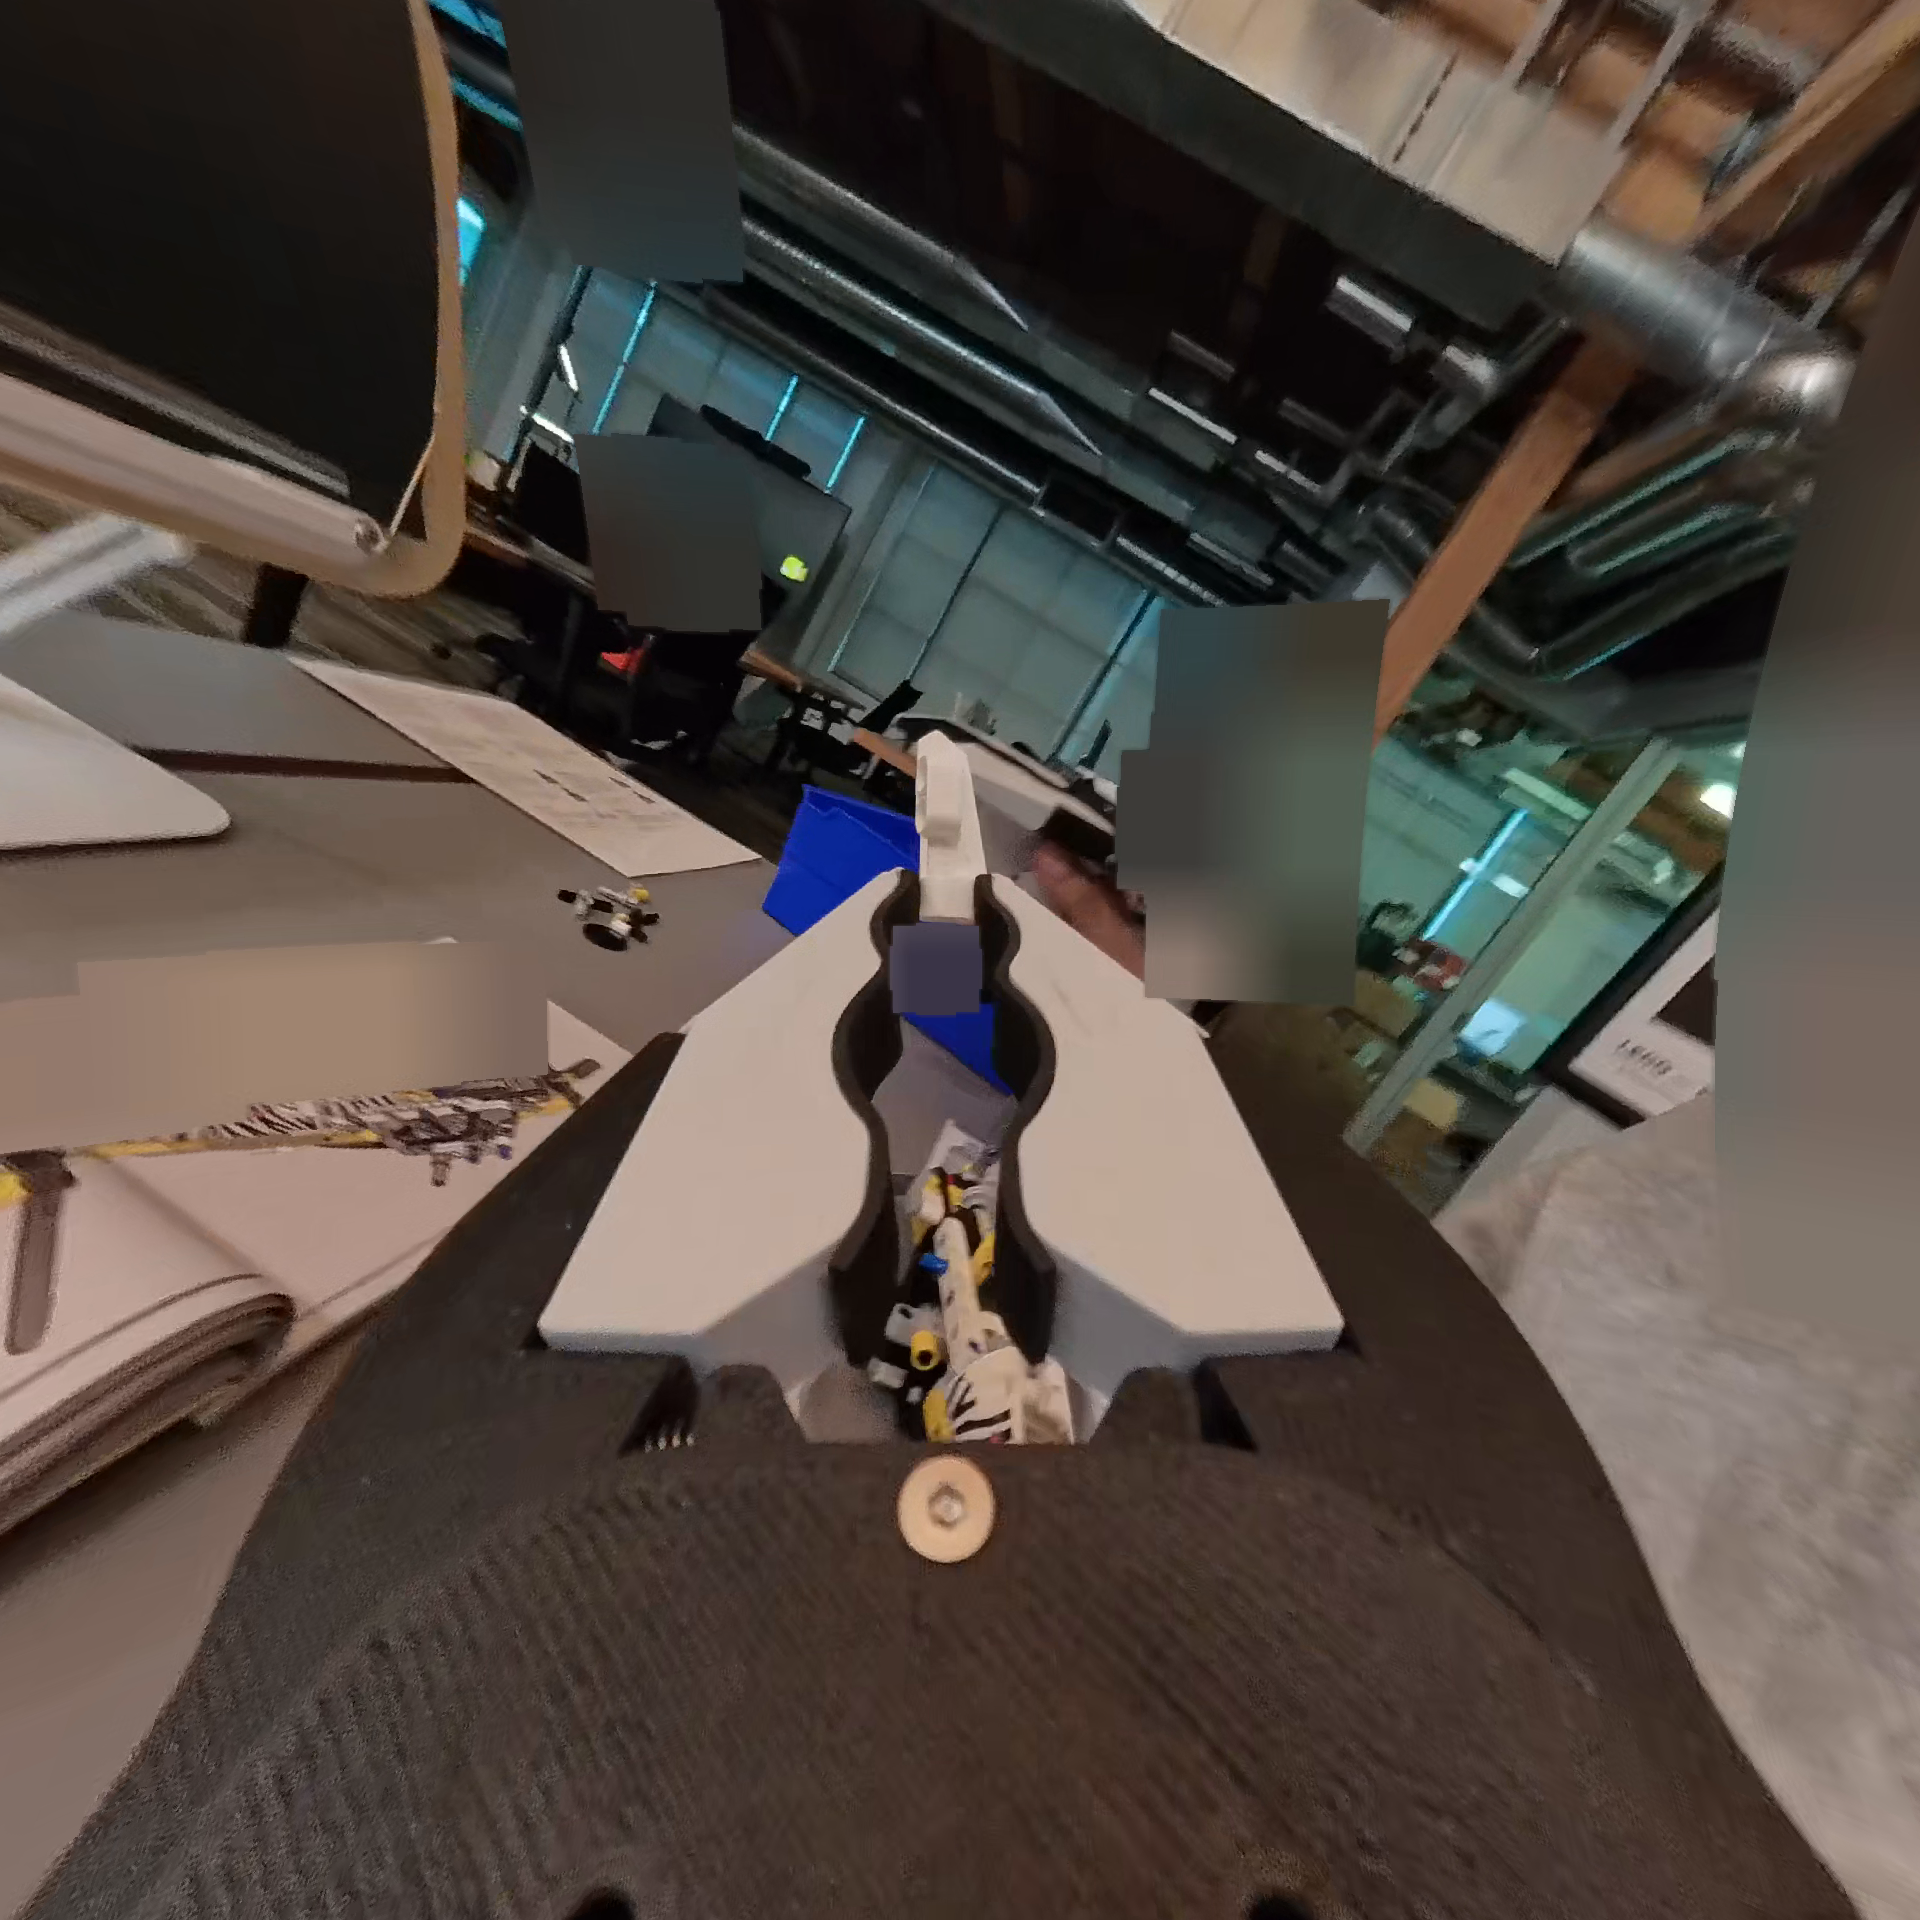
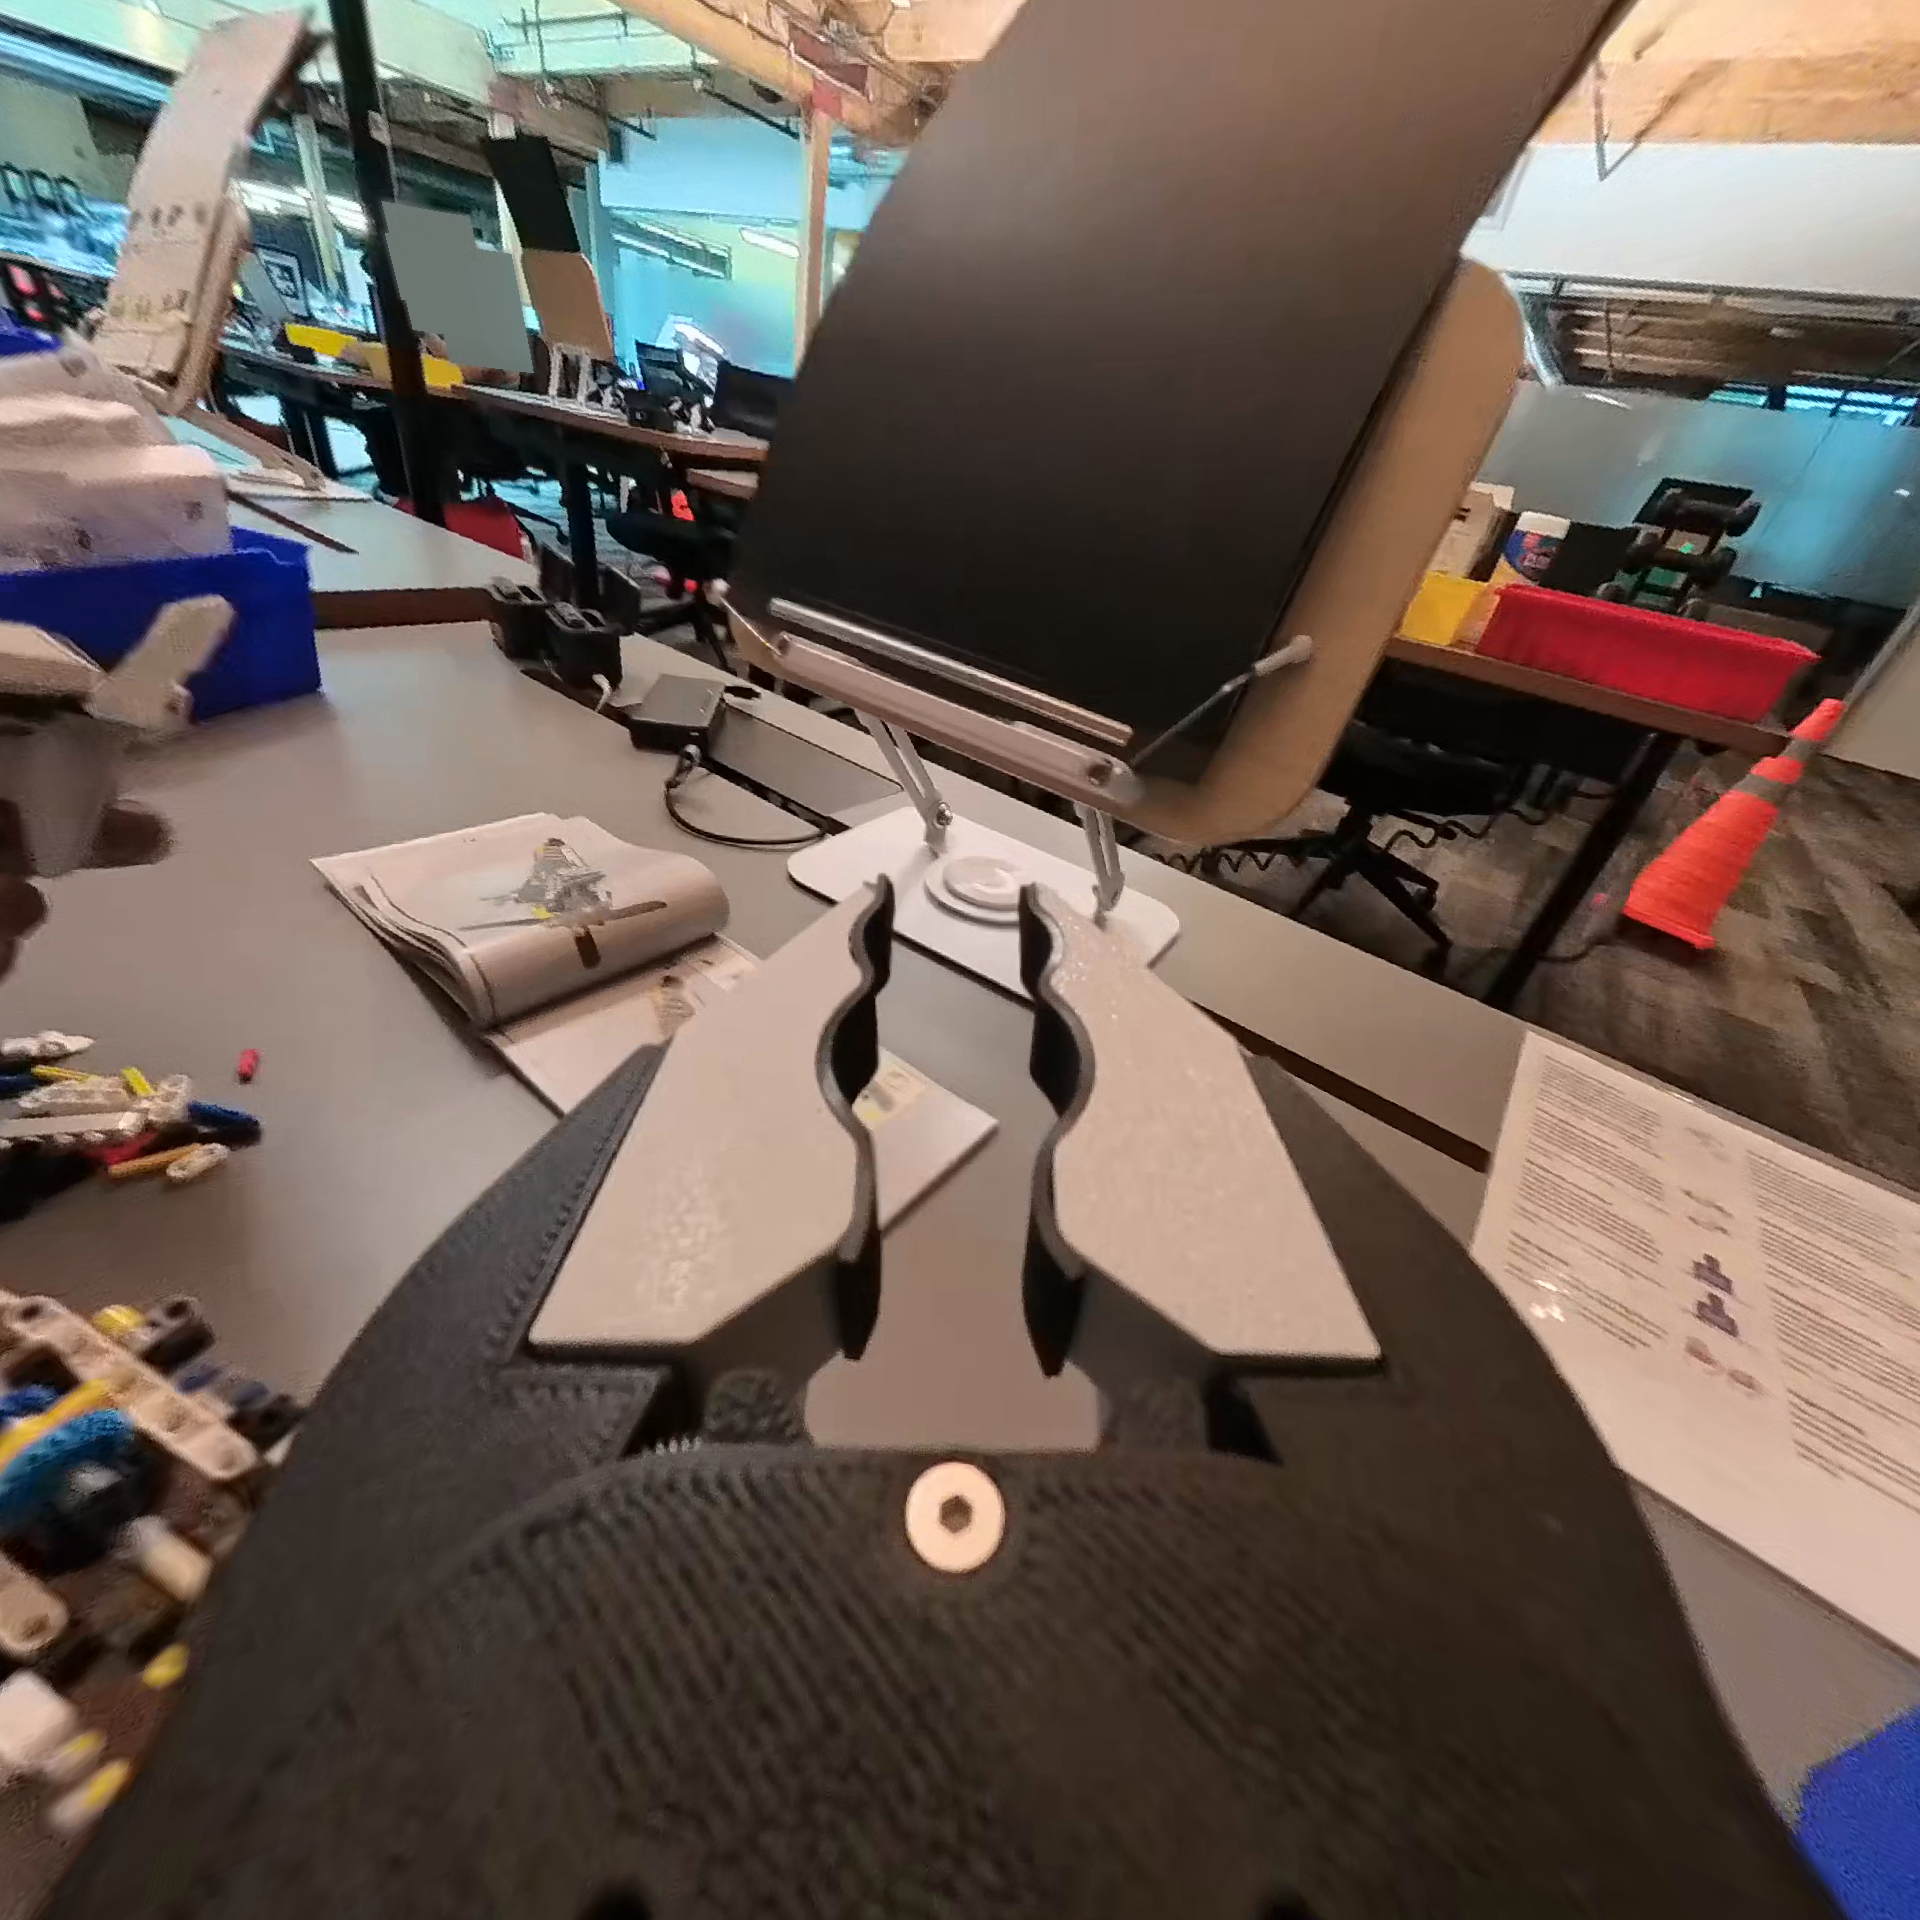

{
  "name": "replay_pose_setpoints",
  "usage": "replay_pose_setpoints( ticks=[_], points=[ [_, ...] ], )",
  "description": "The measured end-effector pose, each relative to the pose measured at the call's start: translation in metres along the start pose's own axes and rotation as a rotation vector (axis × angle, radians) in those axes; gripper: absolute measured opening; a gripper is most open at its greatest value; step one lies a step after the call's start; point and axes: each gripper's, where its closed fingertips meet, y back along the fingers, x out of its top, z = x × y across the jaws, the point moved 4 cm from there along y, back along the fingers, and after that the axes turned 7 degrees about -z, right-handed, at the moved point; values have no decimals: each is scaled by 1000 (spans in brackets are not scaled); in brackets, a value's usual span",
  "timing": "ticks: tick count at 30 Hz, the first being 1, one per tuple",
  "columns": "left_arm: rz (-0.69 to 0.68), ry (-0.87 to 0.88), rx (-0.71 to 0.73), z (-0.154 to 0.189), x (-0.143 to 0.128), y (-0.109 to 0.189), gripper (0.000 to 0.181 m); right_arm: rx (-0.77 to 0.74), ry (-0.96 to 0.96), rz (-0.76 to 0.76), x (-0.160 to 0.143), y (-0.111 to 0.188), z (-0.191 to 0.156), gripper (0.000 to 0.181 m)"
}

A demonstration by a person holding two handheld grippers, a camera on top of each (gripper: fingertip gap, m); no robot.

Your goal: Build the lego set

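My left gripper (image 1: 945,904) is shut on a white lego piece (image 1: 943,800) that sticks up past its fingertips. Through the gap lower between its fingers I see a white, yellow and striped lego assembly (image 1: 966,1299); I cannot tell whether it joins the held piece. My right gripper (image 2: 956,914) is open and empty above the grey table (image 2: 436,748). The left gripper with the white piece (image 2: 166,655) also shows at the right wrist view's far left. Loose lego pieces (image 2: 114,1112) lie at the left, with more (image 2: 104,1455) nearer.
An open instruction booklet (image 2: 540,914) lies mid-table, also in the left wrist view (image 1: 208,1195). A tablet on a stand (image 2: 1091,364) rises behind it. A printed sheet (image 2: 1714,1299) lies at the right. A blue bin (image 2: 208,623) stands at the left. A small lego sub-assembly (image 1: 613,914) sits alone. The gap from one gripper's tips to the other's is roughly 20 cm.
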Motion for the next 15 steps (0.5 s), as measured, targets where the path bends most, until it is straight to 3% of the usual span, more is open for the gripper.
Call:
replay_pose_setpoints(
  ticks=[5, 11, 15],
  points=[
    [12, -215, 113, 11, -1, 3, 8, -24, 126, 192, 43, 20, -51, 19],
    [11, -136, 39, 14, -8, -4, 8, 94, 274, 302, 56, 15, -123, 10],
    [9, -147, 18, 16, -8, 0, 8, 156, 307, 274, 55, 11, -143, 10]
  ],
)
